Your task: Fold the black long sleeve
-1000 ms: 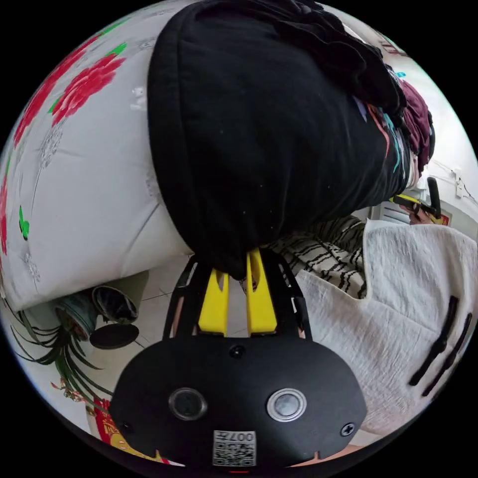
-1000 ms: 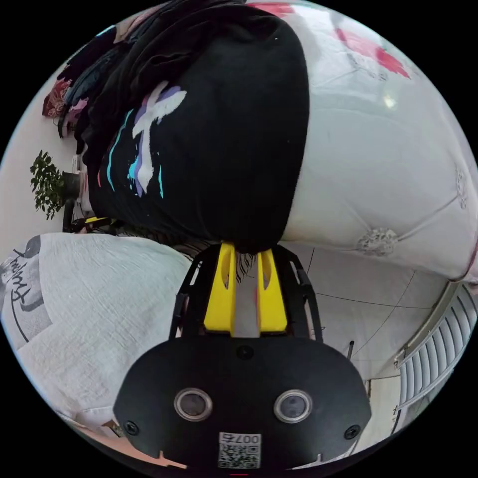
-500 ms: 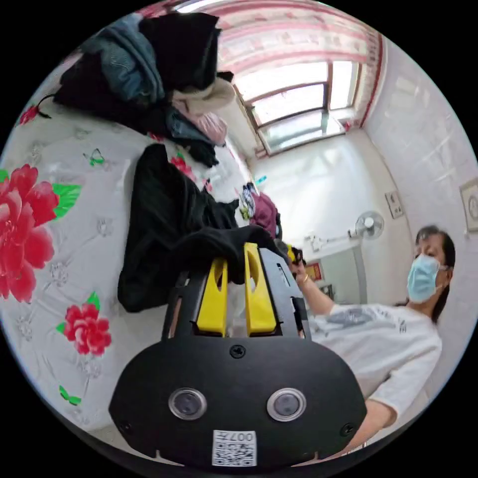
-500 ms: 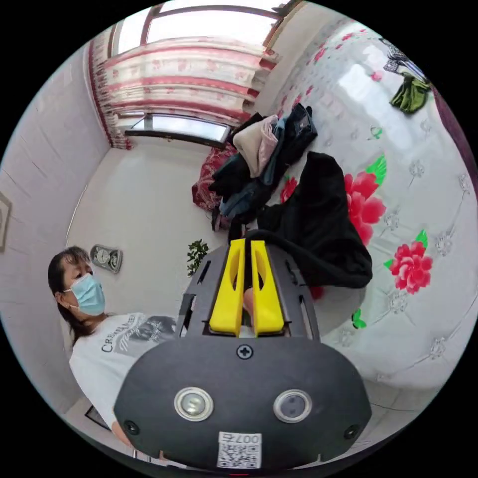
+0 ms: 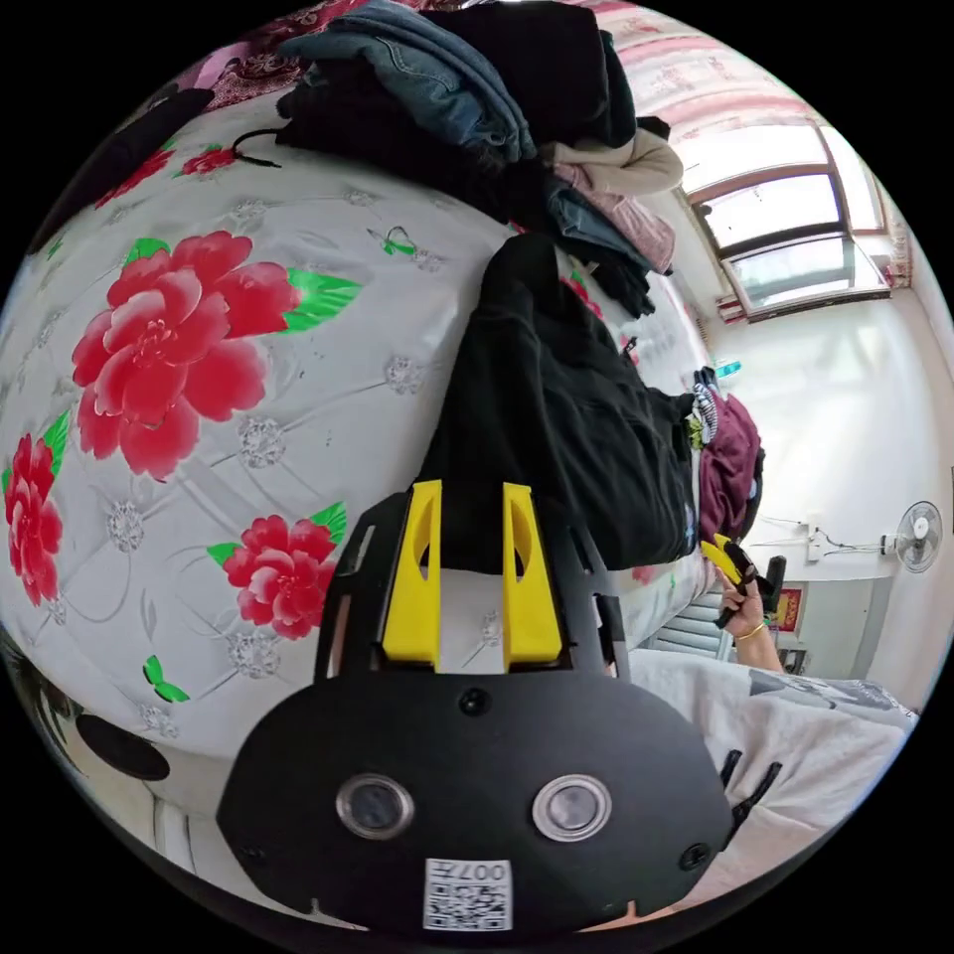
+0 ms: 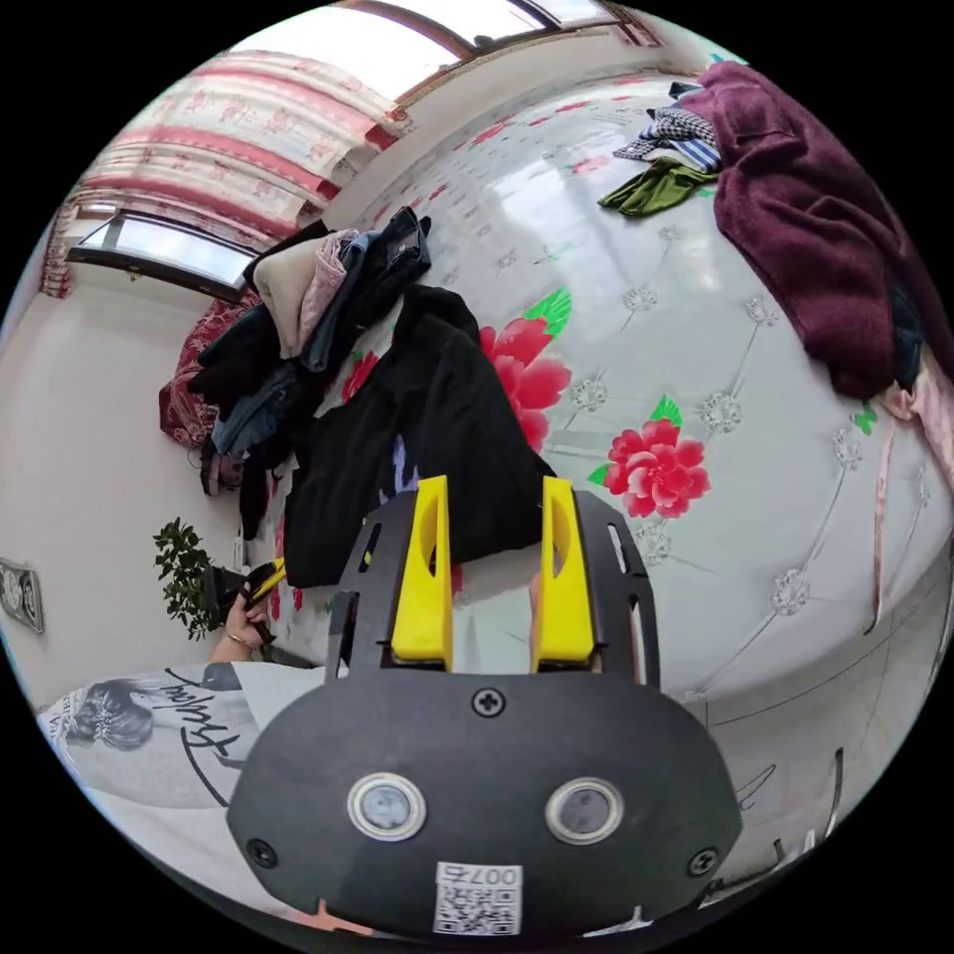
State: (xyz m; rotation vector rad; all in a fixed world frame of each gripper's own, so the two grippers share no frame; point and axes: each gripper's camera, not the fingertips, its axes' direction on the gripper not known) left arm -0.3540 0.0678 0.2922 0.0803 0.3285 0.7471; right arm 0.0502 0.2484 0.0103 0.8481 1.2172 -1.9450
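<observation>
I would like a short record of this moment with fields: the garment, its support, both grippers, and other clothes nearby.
garment: black long sleeve, lying bunched on the bed, a coloured print partly visible
support: white quilted bedspread with red flowers
left gripper: jaws apart, holding nothing, at the garment's near edge
right gripper: jaws apart, holding nothing, at the garment's near edge
other clothes: mixed pile of dark, blue and beige clothes beyond the garment; dark red fleece garment; small green cloth
</observation>
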